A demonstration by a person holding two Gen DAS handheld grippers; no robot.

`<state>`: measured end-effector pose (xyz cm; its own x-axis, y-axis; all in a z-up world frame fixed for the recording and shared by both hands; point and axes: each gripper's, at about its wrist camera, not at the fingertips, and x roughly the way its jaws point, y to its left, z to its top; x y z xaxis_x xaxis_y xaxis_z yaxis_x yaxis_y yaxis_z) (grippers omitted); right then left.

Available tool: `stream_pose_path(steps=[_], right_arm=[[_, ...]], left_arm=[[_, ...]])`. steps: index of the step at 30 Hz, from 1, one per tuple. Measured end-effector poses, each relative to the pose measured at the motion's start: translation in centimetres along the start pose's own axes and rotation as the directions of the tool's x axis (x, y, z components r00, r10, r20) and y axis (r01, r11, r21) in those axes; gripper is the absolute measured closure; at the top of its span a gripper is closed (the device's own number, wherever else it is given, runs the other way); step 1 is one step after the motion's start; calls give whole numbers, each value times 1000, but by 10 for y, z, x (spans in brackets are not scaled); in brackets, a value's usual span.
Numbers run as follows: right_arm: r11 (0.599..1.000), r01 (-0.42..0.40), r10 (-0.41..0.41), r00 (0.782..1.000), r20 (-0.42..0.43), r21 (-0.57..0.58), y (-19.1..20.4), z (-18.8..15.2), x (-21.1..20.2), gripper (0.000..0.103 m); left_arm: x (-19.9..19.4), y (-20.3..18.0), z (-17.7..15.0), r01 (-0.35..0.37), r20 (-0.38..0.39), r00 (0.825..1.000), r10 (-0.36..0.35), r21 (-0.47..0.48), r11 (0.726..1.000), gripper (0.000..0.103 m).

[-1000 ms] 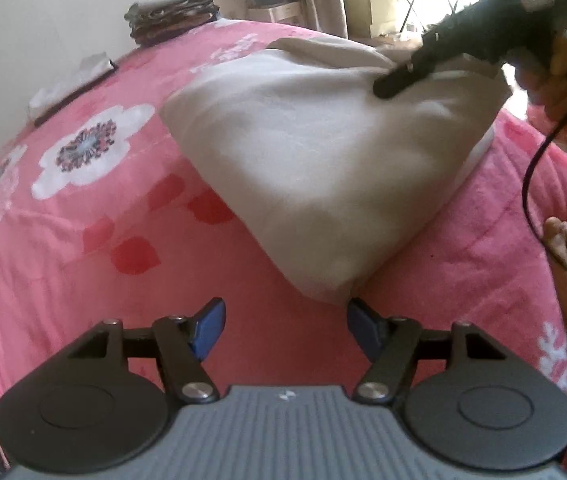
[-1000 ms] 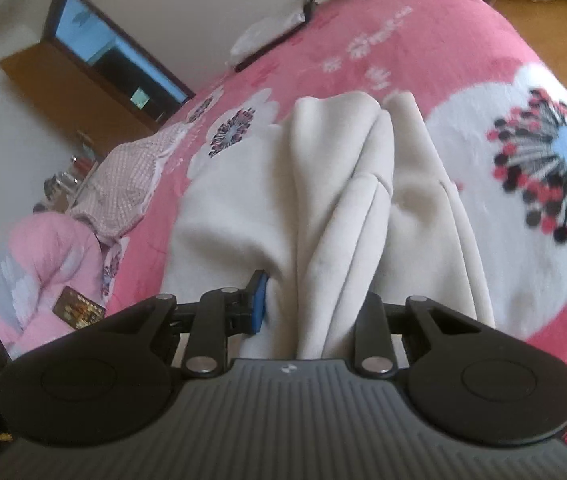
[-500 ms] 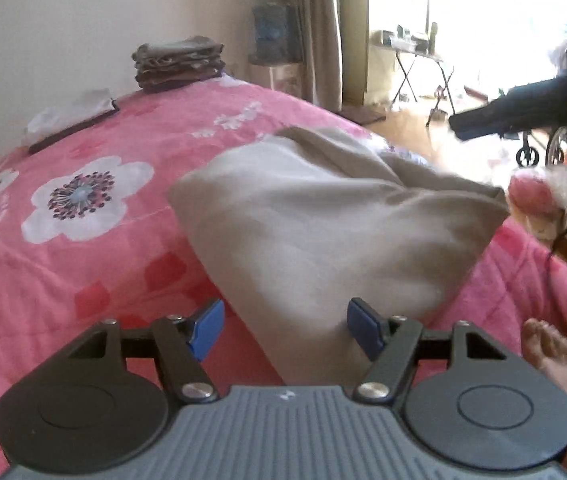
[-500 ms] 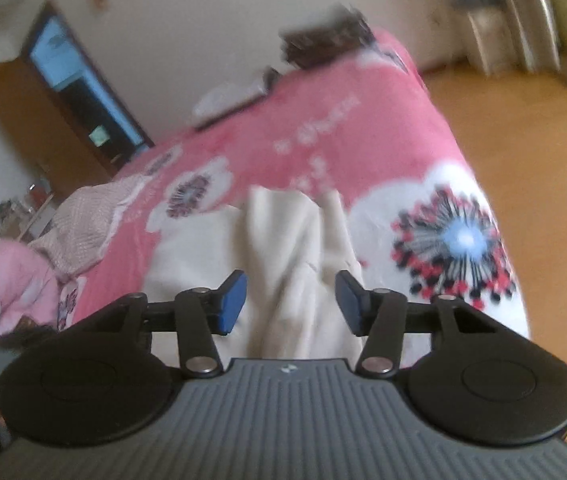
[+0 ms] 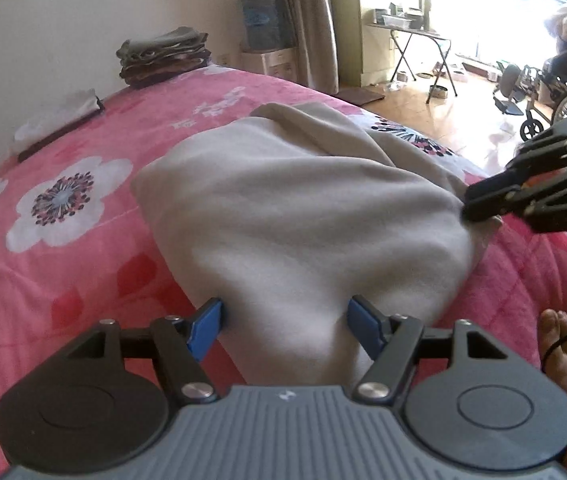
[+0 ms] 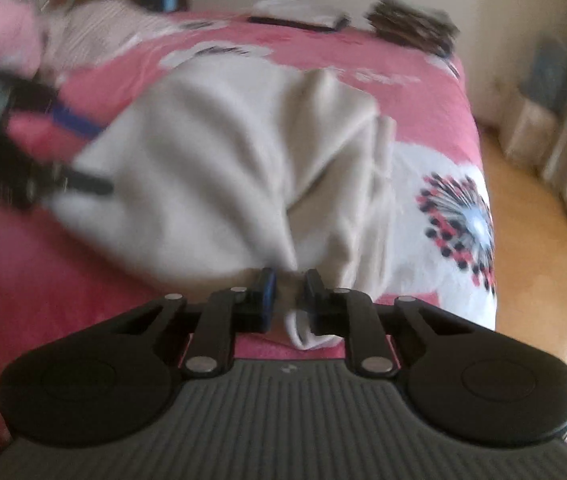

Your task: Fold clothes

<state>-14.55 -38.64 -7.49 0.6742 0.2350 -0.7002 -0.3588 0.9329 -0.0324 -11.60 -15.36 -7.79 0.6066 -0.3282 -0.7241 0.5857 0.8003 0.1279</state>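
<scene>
Closing on the near edge of a beige garment [image 6: 243, 152], the right gripper [image 6: 286, 288] has a bunch of cloth between its jaws, though motion blur hides whether the pads have bitten yet. The left gripper [image 5: 283, 320] stands wide open, its blue pads [image 5: 203, 328] flanking the garment's near corner without pressing it. Ahead of both tools, the cloth lies on a pink flowered bedspread [image 5: 63, 272] in a rough, rounded packet, apparently doubled over at least once; its far side, seen beyond the right gripper, is loosely gathered in ridges rather than flat. By that showing, the fold on this piece looks partly made: another fold or a squaring-up seems due before it can be set aside. Far beyond the left gripper, at the bed's head, a small stack of dark folded clothes [image 5: 163, 56] suggests earlier pieces are done. To the far left of the right gripper, a crumpled striped garment [image 6: 91, 28] appears unfolded.
</scene>
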Motion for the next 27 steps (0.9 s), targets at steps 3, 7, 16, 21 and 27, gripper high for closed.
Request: stream_pose_path(steps=[3,7,16,21,27], right_arm=[[1000,8,-8,1000,-4,-4,-4,11,-14,89],[994,9,-2,998,69,-108,5,39,-29,89],[952,113,-160,976,-147,-286,2,28,49,97],[962,141,-143,990,9,-232,1,87,19,97],[990,69,-56,992,110,-122,-9,140,42,97]], left_arm=[[2,0,0,-2,0,1000,2,-11,1000,33],[3,-1,0,-4,2,1000,4,-19,1000,33],[3,-2,0,-11,-3,1000,11,-22,1000,33],[6,-8,3,-24,-2,1000,24,-19,1000,32],[6,-9,2,-32,-8,999,32,-4,999,32]])
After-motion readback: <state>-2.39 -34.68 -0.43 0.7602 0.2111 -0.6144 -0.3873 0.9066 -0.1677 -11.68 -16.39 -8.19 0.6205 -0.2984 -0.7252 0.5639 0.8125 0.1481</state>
